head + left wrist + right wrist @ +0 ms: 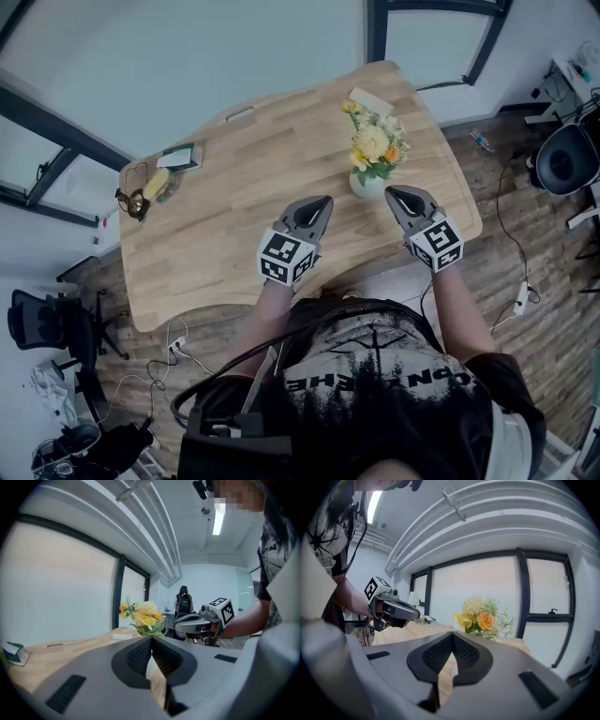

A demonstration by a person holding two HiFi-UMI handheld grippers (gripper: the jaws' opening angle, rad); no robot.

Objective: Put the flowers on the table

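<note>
Head view: a white vase [365,185] stands upright on the wooden table [234,244], toward its far right part. It holds the flowers [373,145], which are yellow, cream and orange blooms with green leaves. The left gripper [324,201] and the right gripper [391,191] flank the vase, both near it and neither touching it. At the table's left end lie a small green-and-white box [178,157], a pair of glasses [131,201] and a yellow item [157,184] too small to tell. A flat white block [370,101] lies beyond the vase. The person's dark shirt [375,384] carries pale lettering that is upside down here, and only fragments can be made out.

Left gripper view: its jaws are pressed together at the tips, with nothing between them. The bouquet rises just beyond them. The right gripper reaches in beside it, bearing a black-and-white marker cube [220,610].

Right gripper view: its jaws also meet tip to tip on nothing. The flowers stand ahead, slightly right, and the left gripper reaches in from the left.
</note>
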